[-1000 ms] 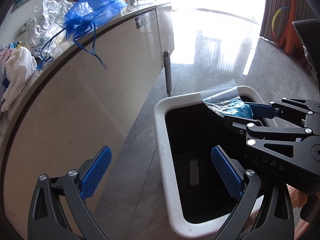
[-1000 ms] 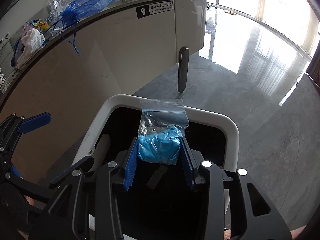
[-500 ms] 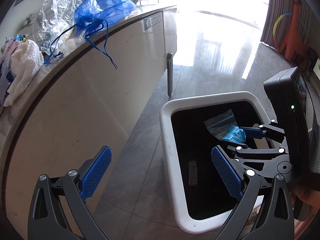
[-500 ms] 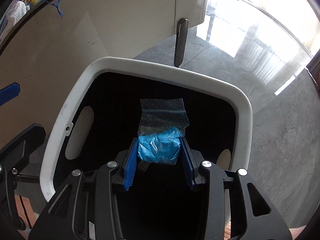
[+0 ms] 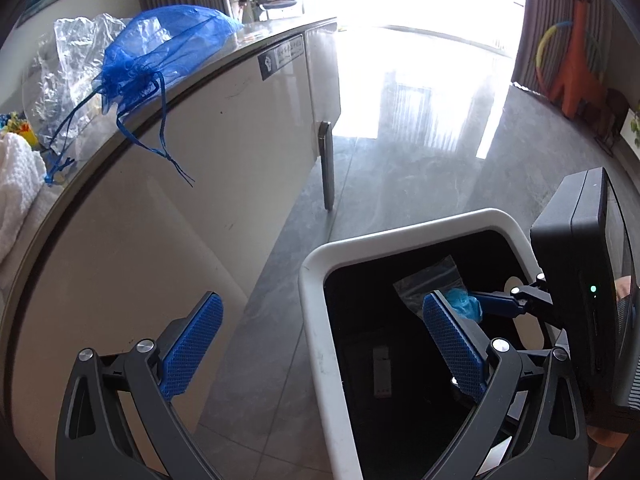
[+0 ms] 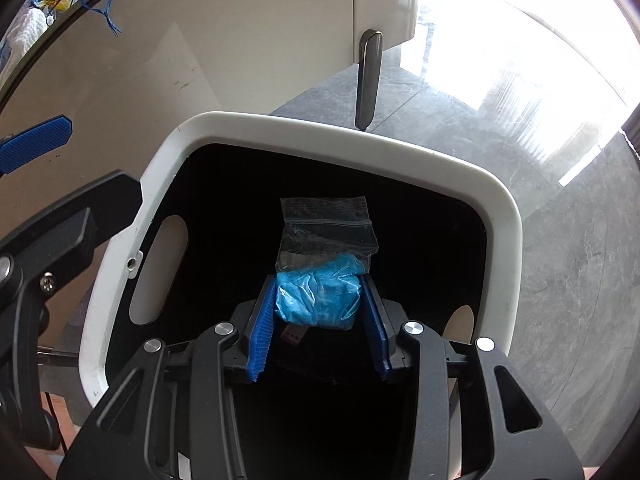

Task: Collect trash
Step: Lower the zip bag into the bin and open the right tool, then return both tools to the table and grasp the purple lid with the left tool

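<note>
Gripping zip bag (image 6: 326,264) over bin (image 6: 400,148), right tongs (image 6: 320,312), left tongs (image 5: 324,344) spread, mesh pouch (image 5: 160,52) left-view only.

Left wrist view looking forward and down along the cabinet front (image 5: 224,184), right wrist view sitting close above, facing down, both sharing the white-rimmed bin (image 5: 316,320) (image 6: 496,208).

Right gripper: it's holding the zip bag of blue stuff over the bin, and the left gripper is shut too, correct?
Not quite. The left gripper is open and holds nothing, as the left wrist view shows. The right gripper does hold the zip bag over the bin.
</note>
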{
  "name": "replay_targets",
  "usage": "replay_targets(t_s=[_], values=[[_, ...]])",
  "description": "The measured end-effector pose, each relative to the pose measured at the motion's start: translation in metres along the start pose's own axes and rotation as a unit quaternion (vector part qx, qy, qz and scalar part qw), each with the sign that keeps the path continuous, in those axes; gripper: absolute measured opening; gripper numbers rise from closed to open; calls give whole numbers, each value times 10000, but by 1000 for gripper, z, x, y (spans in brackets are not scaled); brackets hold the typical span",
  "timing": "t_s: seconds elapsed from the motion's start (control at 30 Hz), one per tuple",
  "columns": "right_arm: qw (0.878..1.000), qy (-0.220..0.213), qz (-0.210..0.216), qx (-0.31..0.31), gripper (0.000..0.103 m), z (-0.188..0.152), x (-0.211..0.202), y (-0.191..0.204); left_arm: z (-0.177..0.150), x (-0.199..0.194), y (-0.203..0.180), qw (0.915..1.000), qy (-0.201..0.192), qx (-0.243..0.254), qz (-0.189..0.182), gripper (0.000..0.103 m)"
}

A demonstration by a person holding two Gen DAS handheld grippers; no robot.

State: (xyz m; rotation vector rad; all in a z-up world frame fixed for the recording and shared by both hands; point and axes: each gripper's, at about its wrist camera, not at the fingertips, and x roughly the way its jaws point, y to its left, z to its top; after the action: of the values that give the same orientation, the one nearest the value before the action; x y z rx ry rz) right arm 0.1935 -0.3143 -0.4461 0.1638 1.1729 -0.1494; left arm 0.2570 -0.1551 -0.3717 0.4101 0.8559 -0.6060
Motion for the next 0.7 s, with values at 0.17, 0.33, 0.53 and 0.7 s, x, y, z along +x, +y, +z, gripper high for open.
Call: replay_targets(t_s=[0.17,0.33,0.53,0.7], values=[[10000,-44,-11,-78,92,2,0,4,3,6,-6,9999,45,142,-18,98],[9998,-128,-74,-161,99,0,-2,8,5,10,-7,9998,132,156,-30,98],[9993,-366,-20,-83,99,1,-17,5,8,-2,-3,9999,32,111,30,98],[9973,-721,-31,-138,99,6,-45,11,10,-32,8,9998,-140,-122,123,98]])
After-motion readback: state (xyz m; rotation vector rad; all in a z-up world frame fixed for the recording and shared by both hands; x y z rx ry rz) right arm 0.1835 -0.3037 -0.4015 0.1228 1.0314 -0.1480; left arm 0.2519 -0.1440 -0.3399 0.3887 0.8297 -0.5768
